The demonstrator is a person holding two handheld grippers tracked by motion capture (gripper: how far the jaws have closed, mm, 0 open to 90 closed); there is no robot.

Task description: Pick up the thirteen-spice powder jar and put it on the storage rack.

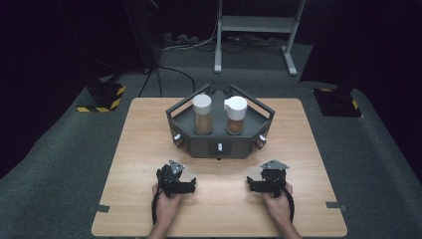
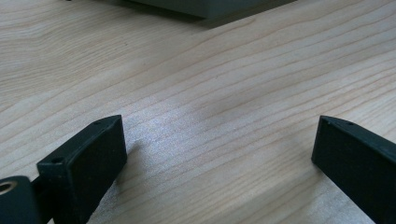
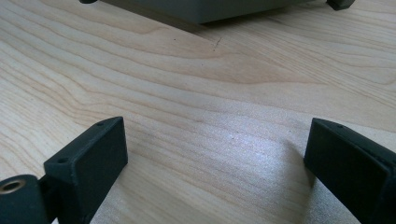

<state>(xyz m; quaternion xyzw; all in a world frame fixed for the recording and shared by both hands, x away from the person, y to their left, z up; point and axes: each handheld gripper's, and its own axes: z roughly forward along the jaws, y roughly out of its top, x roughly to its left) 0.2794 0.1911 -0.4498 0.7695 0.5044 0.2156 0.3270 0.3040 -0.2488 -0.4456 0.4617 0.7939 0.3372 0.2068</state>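
Observation:
Two hands rest on the wooden table (image 1: pixel 139 149) near its front edge, each holding a black gripper. My left gripper (image 1: pixel 175 174) is open, its jaws wide apart over bare wood (image 2: pixel 219 140) with nothing between them. My right gripper (image 1: pixel 267 175) is open too, jaws spread over bare wood (image 3: pixel 215 144). Beyond them a dark grey angular rack (image 1: pixel 220 147) stands at the middle of the table. On it stand two upright jars with white lids and brown contents, the left jar (image 1: pixel 202 115) and the right jar (image 1: pixel 236 115).
Small knobs sit on the rack's front faces (image 1: pixel 219 147). The rack's base edge (image 2: pixel 205 9) (image 3: pixel 205 11) lies just ahead of both grippers. Grey carpet surrounds the table, with a white metal stand (image 1: pixel 256 30) behind and striped-taped bases (image 1: pixel 102 97) at both sides.

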